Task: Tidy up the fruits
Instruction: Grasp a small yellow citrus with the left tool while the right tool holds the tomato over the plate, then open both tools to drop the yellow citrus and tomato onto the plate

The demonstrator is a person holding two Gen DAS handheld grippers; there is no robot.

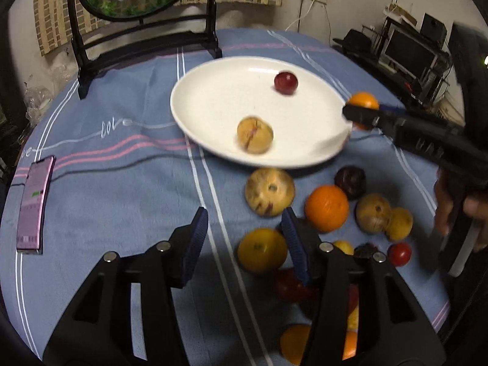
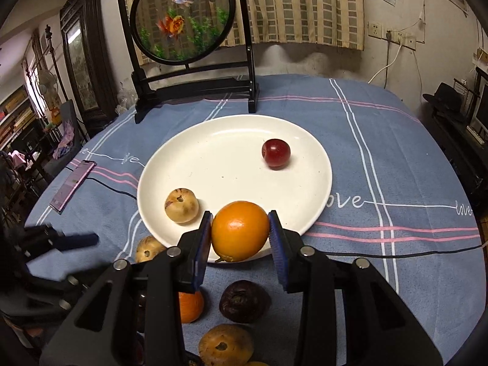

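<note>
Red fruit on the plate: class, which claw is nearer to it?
Right. The right claw holds an orange at the plate rim; the left claw hangs farther back.

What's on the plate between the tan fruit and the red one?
Nothing: in the right wrist view, bare white plate separates the tan fruit from the red fruit.

A blue tablecloth [image 2: 396, 164] with white and pink stripes and "love" lettering is spread over the table. A round goldfish screen [image 2: 182, 18] in a black stand [image 2: 195, 87] is set at the far edge. A phone [image 2: 73, 184] is laid flat at the left, with a black cable [image 2: 113, 189] run from it. Checked curtains [image 2: 305, 6] are hung behind. Wall sockets [image 2: 393, 35] with plugged cords are seen at the right. A black hat [image 2: 446, 94] is placed on a side shelf.
</note>
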